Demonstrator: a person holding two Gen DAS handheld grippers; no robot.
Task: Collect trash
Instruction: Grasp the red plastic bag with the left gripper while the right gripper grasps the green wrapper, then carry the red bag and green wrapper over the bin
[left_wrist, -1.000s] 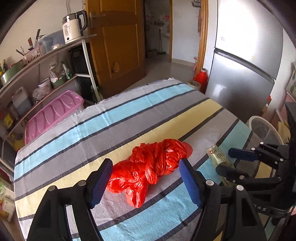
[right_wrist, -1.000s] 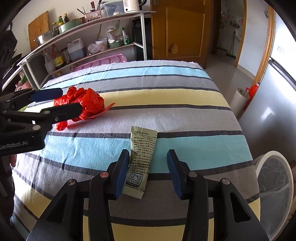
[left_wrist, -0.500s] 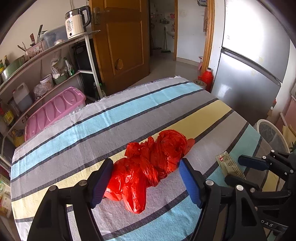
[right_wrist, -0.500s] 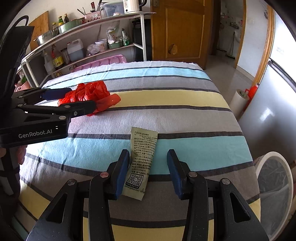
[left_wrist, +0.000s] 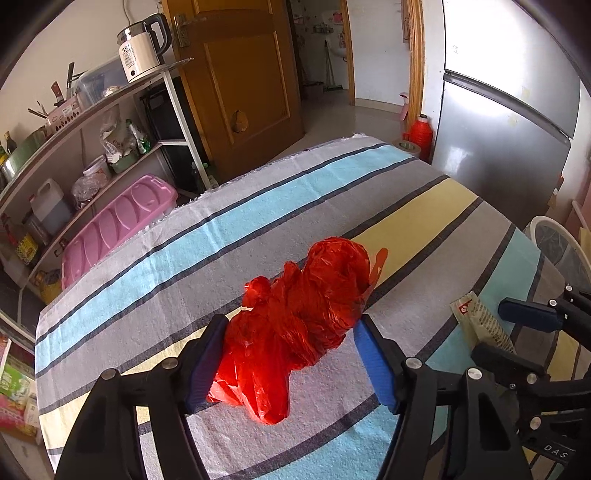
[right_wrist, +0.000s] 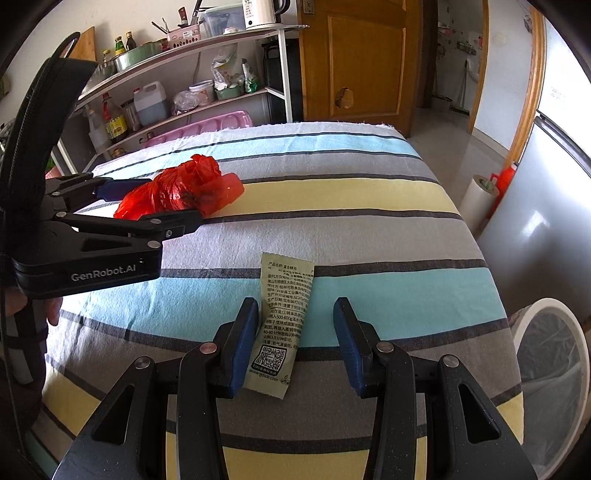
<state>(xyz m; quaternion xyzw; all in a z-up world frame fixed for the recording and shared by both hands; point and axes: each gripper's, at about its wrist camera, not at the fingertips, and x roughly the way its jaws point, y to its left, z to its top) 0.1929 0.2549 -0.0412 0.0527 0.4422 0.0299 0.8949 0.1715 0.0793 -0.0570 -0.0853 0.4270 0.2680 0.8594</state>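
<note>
Left wrist view: your left gripper (left_wrist: 288, 354) has just been closing around the crumpled red plastic bag (left_wrist: 295, 325) on the striped tablecloth (left_wrist: 229, 229); whether the pads press, I cannot tell.

Right wrist view: your right gripper (right_wrist: 295, 343) stands apart, straddling the green sachet (right_wrist: 280, 317) nearer you than the bag.

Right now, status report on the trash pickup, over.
Left gripper just closing around red bag, pads touching its sides. Right gripper open over packet. Both on cloth; nothing in the way.
</note>
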